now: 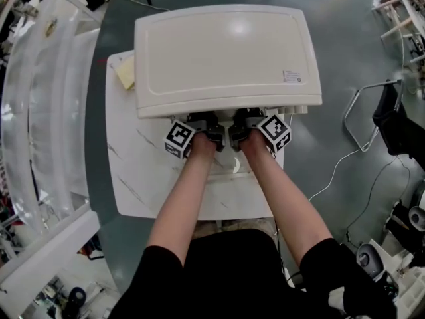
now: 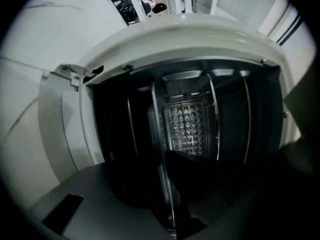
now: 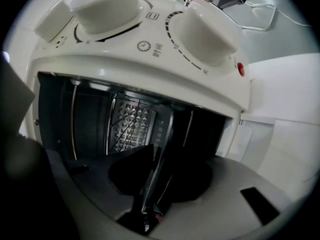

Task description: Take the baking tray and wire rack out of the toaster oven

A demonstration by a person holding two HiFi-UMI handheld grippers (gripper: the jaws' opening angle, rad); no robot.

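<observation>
The white toaster oven [image 1: 226,52] stands on a white marble table [image 1: 146,178], its front opening facing me. Both grippers reach into that opening side by side, rolled on their sides. The baking tray [image 2: 161,134] appears edge-on as a thin metal sheet running into the dark cavity. My left gripper [image 2: 170,204] [image 1: 207,123] is shut on its front rim. My right gripper [image 3: 150,199] [image 1: 242,123] is shut on the same rim [image 3: 162,149] further right. A wire of the rack [image 2: 215,119] runs beside the tray. The embossed back wall [image 3: 131,124] shows behind.
Two white knobs [image 3: 102,6] [image 3: 205,31] and a red lamp [image 3: 241,69] sit on the oven's control panel. A yellow pad [image 1: 125,75] lies beside the oven at the back left. Clear plastic sheeting [image 1: 40,111] hangs left; a metal frame [image 1: 362,118] and cables lie on the floor to the right.
</observation>
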